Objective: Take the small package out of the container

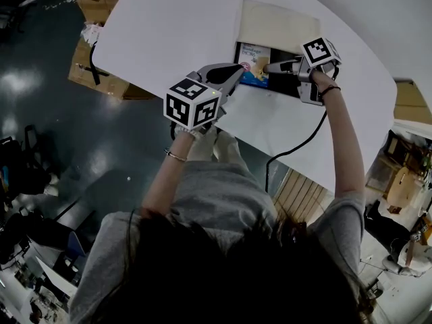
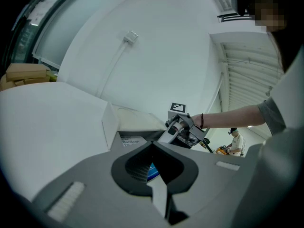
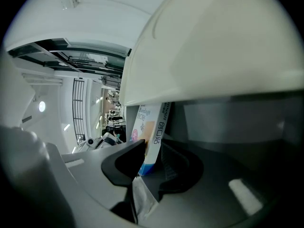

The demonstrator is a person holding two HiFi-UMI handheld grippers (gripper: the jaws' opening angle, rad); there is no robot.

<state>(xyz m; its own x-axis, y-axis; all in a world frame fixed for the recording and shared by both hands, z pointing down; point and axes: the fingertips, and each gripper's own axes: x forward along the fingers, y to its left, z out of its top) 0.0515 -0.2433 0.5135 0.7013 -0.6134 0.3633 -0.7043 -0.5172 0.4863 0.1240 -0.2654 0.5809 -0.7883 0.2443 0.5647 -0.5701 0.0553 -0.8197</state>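
White table [image 1: 169, 19] carries one container [image 1: 287, 85], its cream lid [image 1: 277, 22] open on the far side of both grippers, leaving the inside reachable. One small package [image 1: 255, 63] stands on edge inside, between the two. The right gripper [image 1: 268, 67] clamps its side, seemingly to lift it. The left gripper [image 1: 237, 71] is narrow, a blue sliver of the package between its jaws, likely steadying.

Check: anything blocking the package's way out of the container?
Nothing visible. The lid is folded back, so the container is open on top. The right gripper has the package between its jaws. The left gripper meets it from the other side.
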